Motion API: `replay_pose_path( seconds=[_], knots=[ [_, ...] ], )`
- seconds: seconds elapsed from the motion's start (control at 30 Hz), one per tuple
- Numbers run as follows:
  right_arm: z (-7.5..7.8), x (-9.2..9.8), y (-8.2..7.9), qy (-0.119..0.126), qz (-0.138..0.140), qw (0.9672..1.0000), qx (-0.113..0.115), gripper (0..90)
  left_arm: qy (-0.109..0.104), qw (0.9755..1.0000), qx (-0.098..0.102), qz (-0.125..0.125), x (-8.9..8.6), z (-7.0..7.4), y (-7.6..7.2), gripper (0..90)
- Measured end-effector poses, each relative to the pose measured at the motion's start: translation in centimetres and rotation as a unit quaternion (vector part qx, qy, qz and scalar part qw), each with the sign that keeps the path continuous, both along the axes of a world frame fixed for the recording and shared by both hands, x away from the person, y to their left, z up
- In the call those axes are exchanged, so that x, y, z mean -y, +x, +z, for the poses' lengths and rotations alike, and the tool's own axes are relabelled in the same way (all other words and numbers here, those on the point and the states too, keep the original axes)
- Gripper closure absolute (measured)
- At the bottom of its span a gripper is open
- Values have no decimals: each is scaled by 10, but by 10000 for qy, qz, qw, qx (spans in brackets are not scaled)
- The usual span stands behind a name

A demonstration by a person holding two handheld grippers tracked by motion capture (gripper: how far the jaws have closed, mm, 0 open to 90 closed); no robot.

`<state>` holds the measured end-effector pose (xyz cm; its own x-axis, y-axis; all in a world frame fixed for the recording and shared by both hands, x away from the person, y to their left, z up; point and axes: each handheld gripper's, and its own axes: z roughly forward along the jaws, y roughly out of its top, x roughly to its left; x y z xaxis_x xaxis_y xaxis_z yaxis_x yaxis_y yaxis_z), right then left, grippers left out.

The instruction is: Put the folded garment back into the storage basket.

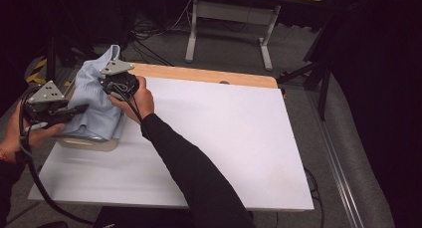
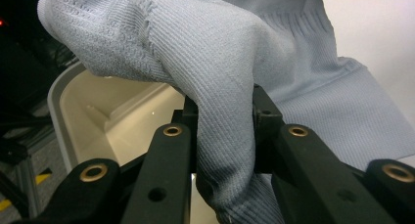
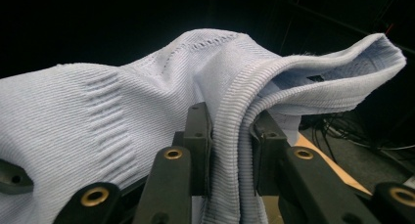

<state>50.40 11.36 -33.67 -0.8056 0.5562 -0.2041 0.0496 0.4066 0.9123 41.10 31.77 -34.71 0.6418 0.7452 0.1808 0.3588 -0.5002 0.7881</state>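
Pale blue knit, the sweater [image 1: 97,106] hangs bunched over a cream bin [image 1: 89,143] at the table's [image 1: 224,138] left edge, hiding most of the bin, so the high view gives just its lower wall. The left gripper [image 1: 74,110] pinches a thick fold of it, the pads pressed in from both sides, and its own view looks under the cloth [image 2: 220,87] into the bin's bare inside [image 2: 98,116]. The right gripper [image 1: 113,88] clamps the ribbed hem [image 3: 235,131], a grip the high view hides behind hand and plate.
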Motion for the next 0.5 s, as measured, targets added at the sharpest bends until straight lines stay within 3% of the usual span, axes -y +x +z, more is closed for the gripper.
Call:
replay_pose_path(
  seconds=[0.17, 0.3, 0.5],
  knots=[
    [-6, -5, 3, -24, -10, 10000, -44, 732, 184, 9998, -37, 84, -3, -3, 3, 746],
    [-13, -11, 7, -90, -54, 9999, -125, 732, 115, 9997, -170, 160, -7, -8, 8, 744],
    [-21, -13, 10, -107, -50, 9997, -217, 732, 205, 9992, -188, 272, -10, -20, 11, 730]
  ],
)
